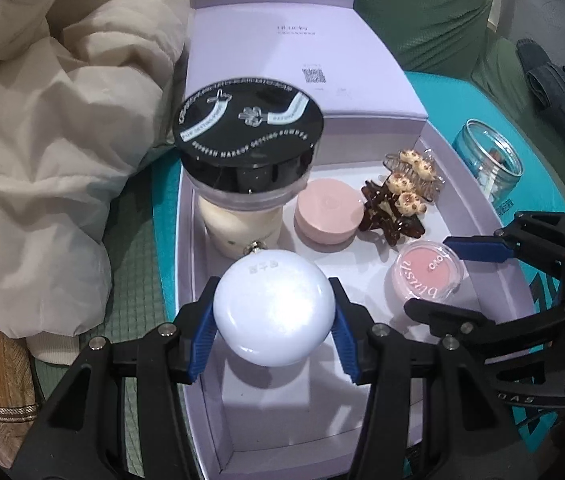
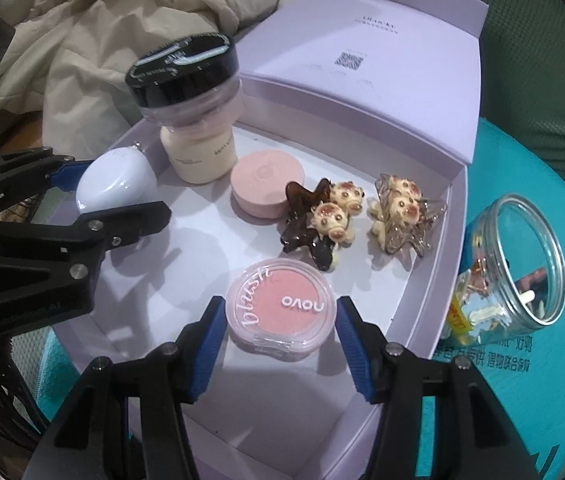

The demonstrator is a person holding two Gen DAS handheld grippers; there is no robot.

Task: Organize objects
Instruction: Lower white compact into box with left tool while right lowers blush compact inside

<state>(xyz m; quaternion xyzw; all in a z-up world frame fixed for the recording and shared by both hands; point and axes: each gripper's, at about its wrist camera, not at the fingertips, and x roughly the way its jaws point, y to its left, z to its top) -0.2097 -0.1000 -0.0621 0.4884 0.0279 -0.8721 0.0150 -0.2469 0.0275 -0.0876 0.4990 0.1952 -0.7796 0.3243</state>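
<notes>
A lilac open box [image 1: 478, 216] [image 2: 422, 280] holds the cosmetics. My left gripper [image 1: 274, 300] [image 2: 94, 184] is shut on a white round compact [image 1: 274, 308] [image 2: 116, 180], held just above the box floor at its near left. My right gripper [image 2: 280, 312] [image 1: 458, 280] has its blue pads pressed against both sides of a pink blush compact [image 2: 282, 308] [image 1: 430, 276], which lies low at the box's near right. Farther in are a black-lidded powder jar [image 1: 248, 128] [image 2: 186, 72], a pink round case [image 1: 328, 210] [image 2: 266, 182] and two star hair clips with small figures [image 1: 402, 200] [image 2: 322, 216].
The box's raised lid [image 1: 302, 60] [image 2: 382, 80] stands behind it. A cream padded jacket [image 1: 54, 120] is piled to the left. A clear glass jar [image 1: 490, 160] [image 2: 514, 272] lies outside the box's right wall on a teal surface [image 2: 522, 392]. Green upholstery [image 1: 422, 8] lies beyond.
</notes>
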